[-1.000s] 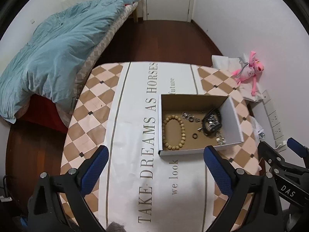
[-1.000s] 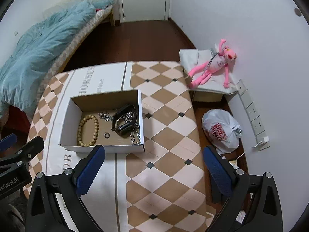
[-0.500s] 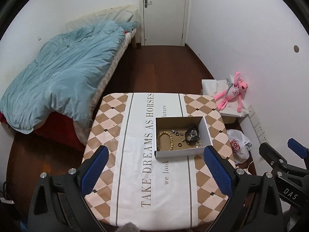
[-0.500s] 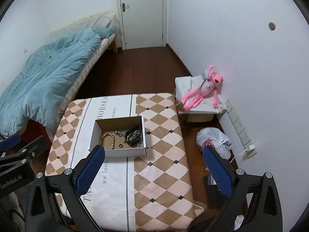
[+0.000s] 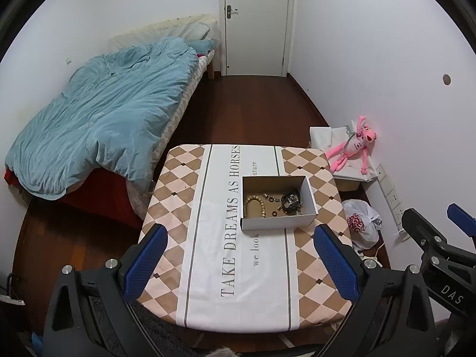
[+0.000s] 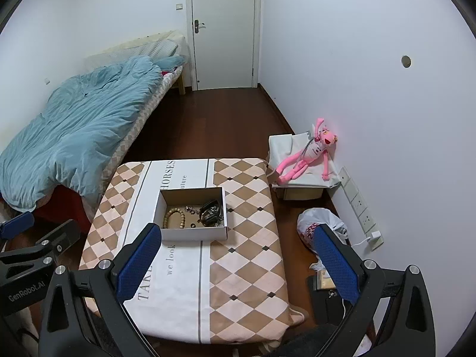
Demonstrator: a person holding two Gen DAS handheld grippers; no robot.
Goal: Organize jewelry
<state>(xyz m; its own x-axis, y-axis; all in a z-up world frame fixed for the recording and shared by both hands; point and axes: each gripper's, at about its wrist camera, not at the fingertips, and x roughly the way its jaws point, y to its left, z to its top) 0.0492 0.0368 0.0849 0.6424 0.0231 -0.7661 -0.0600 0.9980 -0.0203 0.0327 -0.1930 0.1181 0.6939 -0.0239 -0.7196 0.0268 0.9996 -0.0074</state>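
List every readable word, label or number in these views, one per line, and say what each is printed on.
"TAKE DREAMS AS HORSES": tablecloth.
"we look": tablecloth, smaller line; its far end, "…uture", is cut off by the box.
"DAS": right gripper.
"GenRobot.AI": left gripper.
Red print on the plastic bag: too crumpled to read.

Bedroom surroundings, seen from above the table.

A bed (image 5: 98,136) stood at left under a rumpled teal duvet (image 6: 74,125), with red showing beneath its near edge. A white door (image 5: 255,20) was shut at the far end of the dark wood floor (image 6: 214,122). The table wore a cloth (image 5: 190,196) of tan-and-pink diamonds with a white printed band. Against the right wall a pink plush (image 6: 309,154) lay on a white-draped carton (image 6: 300,192); near it on the floor sat a white plastic bag (image 5: 361,223) with red print. Wall sockets (image 6: 360,205) ran low along that wall, one with a white plug (image 6: 375,235) in it. A round hole (image 6: 405,61) marked the wall higher up.
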